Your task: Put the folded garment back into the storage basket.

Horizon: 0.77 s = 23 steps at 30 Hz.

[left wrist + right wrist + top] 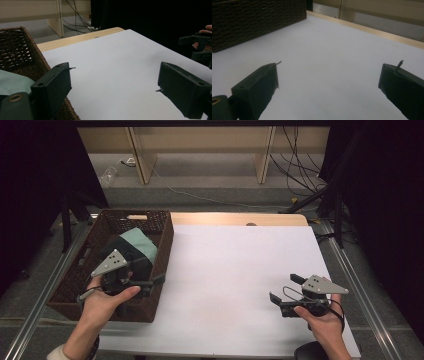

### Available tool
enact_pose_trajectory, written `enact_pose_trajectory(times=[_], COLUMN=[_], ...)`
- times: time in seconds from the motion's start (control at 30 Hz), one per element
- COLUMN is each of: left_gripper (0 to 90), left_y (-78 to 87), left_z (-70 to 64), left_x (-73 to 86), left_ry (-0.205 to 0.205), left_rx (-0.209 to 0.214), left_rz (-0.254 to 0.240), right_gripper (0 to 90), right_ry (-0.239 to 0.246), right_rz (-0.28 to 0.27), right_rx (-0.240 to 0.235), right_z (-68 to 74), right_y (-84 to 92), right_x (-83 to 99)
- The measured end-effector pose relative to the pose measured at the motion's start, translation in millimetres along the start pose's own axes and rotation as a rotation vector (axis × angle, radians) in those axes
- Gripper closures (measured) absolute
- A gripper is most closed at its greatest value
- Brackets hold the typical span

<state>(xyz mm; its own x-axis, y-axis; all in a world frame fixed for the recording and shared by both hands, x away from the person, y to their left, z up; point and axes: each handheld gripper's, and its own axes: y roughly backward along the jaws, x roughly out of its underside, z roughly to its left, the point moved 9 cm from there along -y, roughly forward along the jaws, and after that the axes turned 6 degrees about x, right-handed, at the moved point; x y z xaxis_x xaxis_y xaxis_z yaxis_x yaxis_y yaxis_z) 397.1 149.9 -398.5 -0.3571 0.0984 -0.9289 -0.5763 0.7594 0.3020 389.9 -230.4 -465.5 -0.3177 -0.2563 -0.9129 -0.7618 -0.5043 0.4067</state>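
Your left gripper [150, 282] hangs over the near right wall of the dark brown woven basket [65, 285], jaws wide apart and holding nothing. The pale green and dark folded cloth [137, 245] lies inside the basket, just behind that gripper. Your right gripper [285, 290], also wide and holding nothing, is well apart.

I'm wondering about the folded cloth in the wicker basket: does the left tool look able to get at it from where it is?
Probably yes: the left tool hangs open over the basket's right wall, beside the green cloth, with nothing covering it.
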Motion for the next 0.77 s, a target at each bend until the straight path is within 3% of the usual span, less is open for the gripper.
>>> enact_pose_trajectory(times=[0.37,0.77], left_gripper=[10.3,10.6], left_y=[-4.6,-8.8], left_z=[-5.9,-9.0], left_x=[6.2,6.8], left_ry=[-0.036,-0.033], left_rx=[-0.013,0.004], left_rz=[0.024,0.009], right_gripper=[3.4,3.4], right_ry=[-0.002,-0.009], right_rz=[0.0,0.0], right_rx=[-0.003,-0.002], right_z=[-0.2,-1.4], right_y=[0.3,-0.3], right_x=[0.2,0.9])
